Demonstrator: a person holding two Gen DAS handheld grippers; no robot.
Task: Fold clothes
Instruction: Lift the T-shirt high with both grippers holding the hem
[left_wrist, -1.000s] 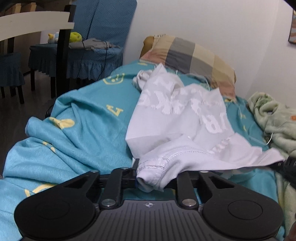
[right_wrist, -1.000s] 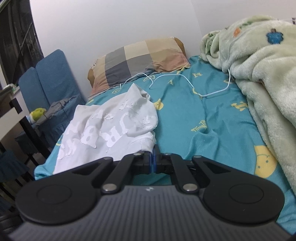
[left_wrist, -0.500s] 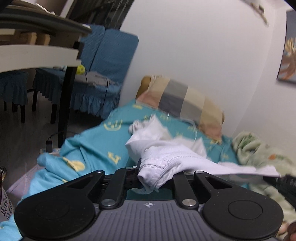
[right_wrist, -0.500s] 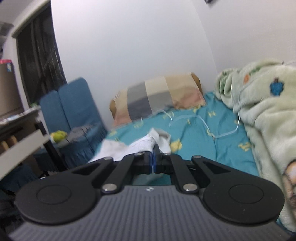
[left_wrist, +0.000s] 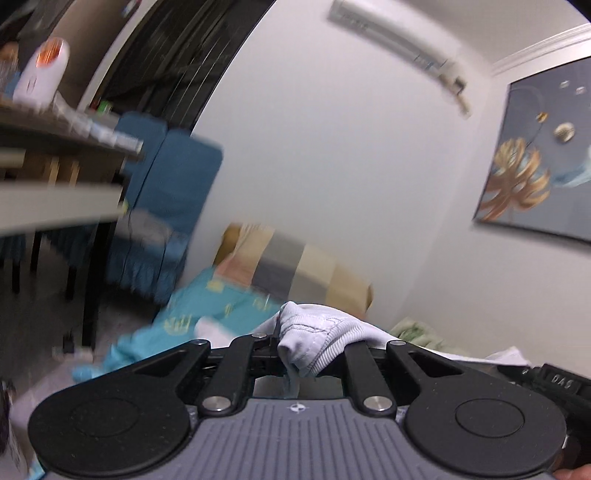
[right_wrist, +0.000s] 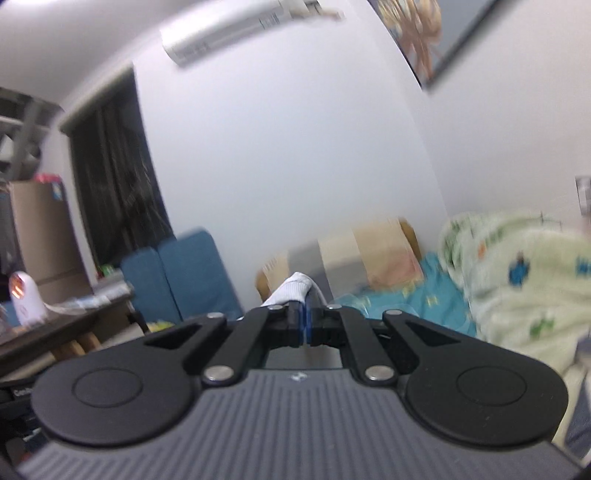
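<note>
A white T-shirt (left_wrist: 314, 338) is bunched at its ribbed hem in my left gripper (left_wrist: 301, 354), which is shut on it. The cloth stretches off to the right toward the other gripper's body (left_wrist: 554, 380). In the right wrist view my right gripper (right_wrist: 304, 325) is shut on a small fold of the same white T-shirt (right_wrist: 293, 291), which pokes up above the pinched fingertips. Both grippers are held high above the teal bed sheet (left_wrist: 207, 314) and point about level. The rest of the shirt hangs hidden below both grippers.
A checked pillow (left_wrist: 295, 269) lies at the head of the bed by the white wall. A pale green blanket (right_wrist: 517, 280) is heaped on the right. Blue-covered chairs (left_wrist: 166, 206) and a wooden table (left_wrist: 55, 177) stand on the left.
Both grippers have risen well above the bed and tilted up, lifting the white shirt off the sheet. The views now show mostly wall; each grip on the shirt has held.
</note>
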